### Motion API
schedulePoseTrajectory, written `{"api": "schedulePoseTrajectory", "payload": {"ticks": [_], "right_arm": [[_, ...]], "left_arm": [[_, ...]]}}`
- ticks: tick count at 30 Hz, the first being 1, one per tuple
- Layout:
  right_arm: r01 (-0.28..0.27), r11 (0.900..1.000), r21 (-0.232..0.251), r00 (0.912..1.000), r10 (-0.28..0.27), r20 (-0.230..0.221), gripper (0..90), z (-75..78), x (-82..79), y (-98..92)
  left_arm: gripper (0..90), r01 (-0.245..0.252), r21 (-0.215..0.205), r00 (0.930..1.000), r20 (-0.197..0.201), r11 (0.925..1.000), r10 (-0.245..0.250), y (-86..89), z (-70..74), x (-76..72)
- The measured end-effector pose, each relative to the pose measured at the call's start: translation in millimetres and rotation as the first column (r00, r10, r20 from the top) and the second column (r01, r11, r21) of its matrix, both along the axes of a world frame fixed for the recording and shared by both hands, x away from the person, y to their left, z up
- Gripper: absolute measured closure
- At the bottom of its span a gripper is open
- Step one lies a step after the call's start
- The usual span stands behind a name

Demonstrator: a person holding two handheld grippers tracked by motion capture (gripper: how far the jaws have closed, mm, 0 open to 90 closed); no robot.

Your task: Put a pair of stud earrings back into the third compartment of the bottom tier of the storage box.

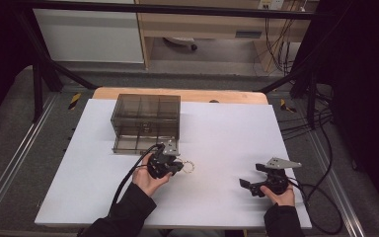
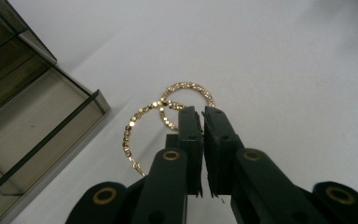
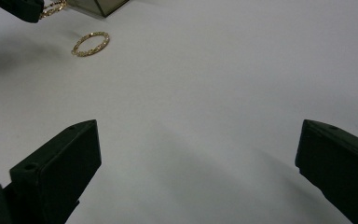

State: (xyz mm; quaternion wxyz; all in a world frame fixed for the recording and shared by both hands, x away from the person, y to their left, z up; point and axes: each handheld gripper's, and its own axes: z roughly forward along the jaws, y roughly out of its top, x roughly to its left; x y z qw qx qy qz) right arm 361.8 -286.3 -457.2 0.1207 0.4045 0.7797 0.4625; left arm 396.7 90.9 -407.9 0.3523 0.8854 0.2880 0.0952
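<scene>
My left gripper (image 2: 201,112) is shut on a gold beaded hoop (image 2: 129,135), which hangs to the left of its jaws a little above the white table. A second gold hoop (image 2: 189,87) lies flat on the table just past the jaw tips. In the high view the left gripper (image 1: 177,167) sits just in front of the smoky clear box (image 1: 145,123), with the loose hoop (image 1: 189,167) to its right. At the table's right front, my right gripper (image 1: 250,175) stands open with nothing between its jaws. The right gripper view (image 3: 198,140) has the loose hoop (image 3: 91,43) far off.
The box (image 2: 37,121) has several open compartments and stands at the back left of the white tabletop (image 1: 227,133). Black cables trail from both grippers toward the front and right edges. A dark frame and floor rails surround the table.
</scene>
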Motion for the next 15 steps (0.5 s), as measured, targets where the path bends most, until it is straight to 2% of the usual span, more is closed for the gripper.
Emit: {"api": "schedulePoseTrajectory", "payload": {"ticks": [15], "right_arm": [[0.0,1.0,0.001,1.0,0.0,0.001,0.7,0.1,-0.1,-0.1]], "left_arm": [[85.5,-0.01,0.003,0.9998,0.014,0.9999,0.01,13.0,12.7,2.0]]}}
